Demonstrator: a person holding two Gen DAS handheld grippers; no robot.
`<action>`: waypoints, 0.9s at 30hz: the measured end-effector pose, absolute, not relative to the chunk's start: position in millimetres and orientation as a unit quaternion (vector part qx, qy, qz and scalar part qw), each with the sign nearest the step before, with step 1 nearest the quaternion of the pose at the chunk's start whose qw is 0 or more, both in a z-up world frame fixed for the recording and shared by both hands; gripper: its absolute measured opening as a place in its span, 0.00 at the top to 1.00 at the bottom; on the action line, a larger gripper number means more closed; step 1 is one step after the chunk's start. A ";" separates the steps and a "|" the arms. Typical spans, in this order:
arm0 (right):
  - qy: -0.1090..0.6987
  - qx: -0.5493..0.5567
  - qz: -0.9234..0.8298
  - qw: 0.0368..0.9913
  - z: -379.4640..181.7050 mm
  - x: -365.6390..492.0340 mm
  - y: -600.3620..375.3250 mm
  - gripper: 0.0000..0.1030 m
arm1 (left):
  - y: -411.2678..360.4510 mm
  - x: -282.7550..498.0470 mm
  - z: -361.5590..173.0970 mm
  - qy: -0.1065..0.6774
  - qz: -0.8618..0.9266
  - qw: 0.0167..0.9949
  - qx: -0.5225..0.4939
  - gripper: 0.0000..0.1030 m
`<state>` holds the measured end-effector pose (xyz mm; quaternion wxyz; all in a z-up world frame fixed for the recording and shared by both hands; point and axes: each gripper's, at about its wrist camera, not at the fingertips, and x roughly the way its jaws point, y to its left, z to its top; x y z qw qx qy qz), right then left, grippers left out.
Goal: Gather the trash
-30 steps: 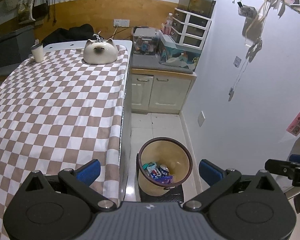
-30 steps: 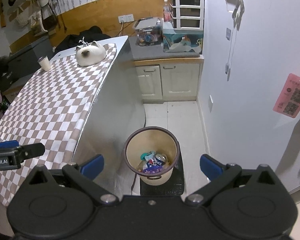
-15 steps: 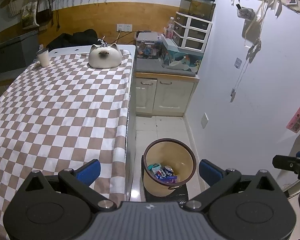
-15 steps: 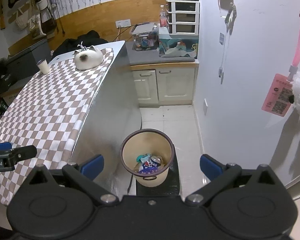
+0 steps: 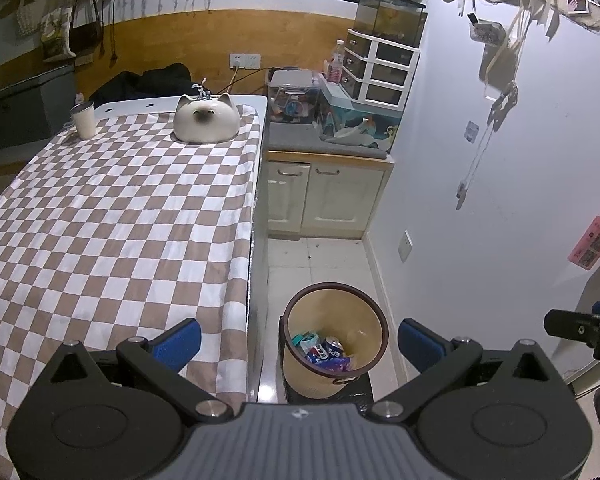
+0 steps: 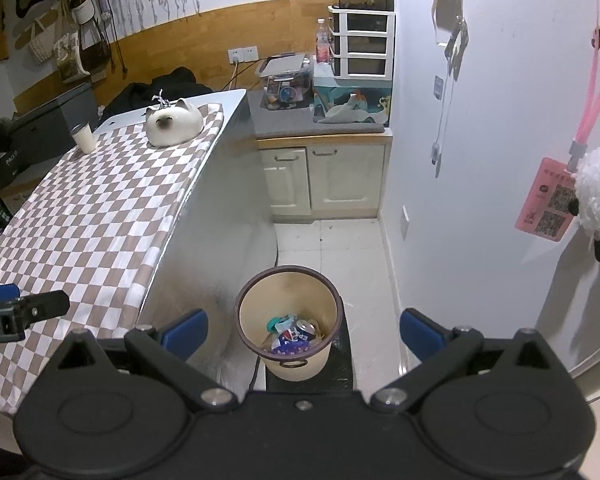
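A beige waste bin [image 5: 336, 312] [image 6: 288, 292] with a dark rim stands on the floor beside the table, on a black mat. Inside it lie a drinks can [image 5: 332, 347] [image 6: 306, 327] and crumpled wrappers [image 5: 306, 340] [image 6: 280, 325]. My left gripper [image 5: 298, 338] hangs open high above the bin, its blue-padded fingers wide apart and empty. My right gripper [image 6: 303, 330] is open and empty too, above the bin. Each gripper shows at the edge of the other's view.
A table with a brown-and-white checked cloth [image 5: 112, 220] [image 6: 92, 216] fills the left, bearing a cat-shaped ceramic piece [image 5: 206, 118] [image 6: 174, 122] and a white cup [image 5: 83, 120] [image 6: 83, 138]. A cream cabinet [image 5: 324, 196] [image 6: 326, 180] with cluttered top stands behind. The white wall [image 5: 500, 200] is close on the right.
Both grippers have risen and drawn back, so the bin and table look smaller and farther below. Both stay open and empty.
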<state>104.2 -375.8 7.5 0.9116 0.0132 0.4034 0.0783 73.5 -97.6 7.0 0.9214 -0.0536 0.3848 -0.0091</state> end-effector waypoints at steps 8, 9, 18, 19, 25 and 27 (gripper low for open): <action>0.403 0.012 0.078 0.912 7.6 104.0 -374.9 0.00 | -99.3 74.3 7.8 0.384 -0.009 0.922 -0.054 0.00; 0.403 0.013 0.078 0.912 7.5 103.7 -374.6 0.00 | -99.9 74.5 8.5 0.383 -0.009 0.922 -0.053 0.00; 0.403 0.013 0.077 0.912 7.4 103.7 -374.1 0.00 | -100.1 74.6 8.0 0.383 -0.010 0.922 -0.054 0.00; 0.403 0.013 0.077 0.912 7.6 103.9 -374.4 0.00 | -99.7 74.3 7.6 0.383 -0.010 0.922 -0.054 0.00; 0.403 0.013 0.078 0.912 7.3 103.8 -374.6 0.00 | -102.5 76.1 9.4 0.382 -0.012 0.923 -0.053 0.00; 0.403 0.014 0.077 0.912 7.2 103.9 -374.8 0.00 | -104.2 76.9 10.7 0.382 -0.012 0.923 -0.052 0.00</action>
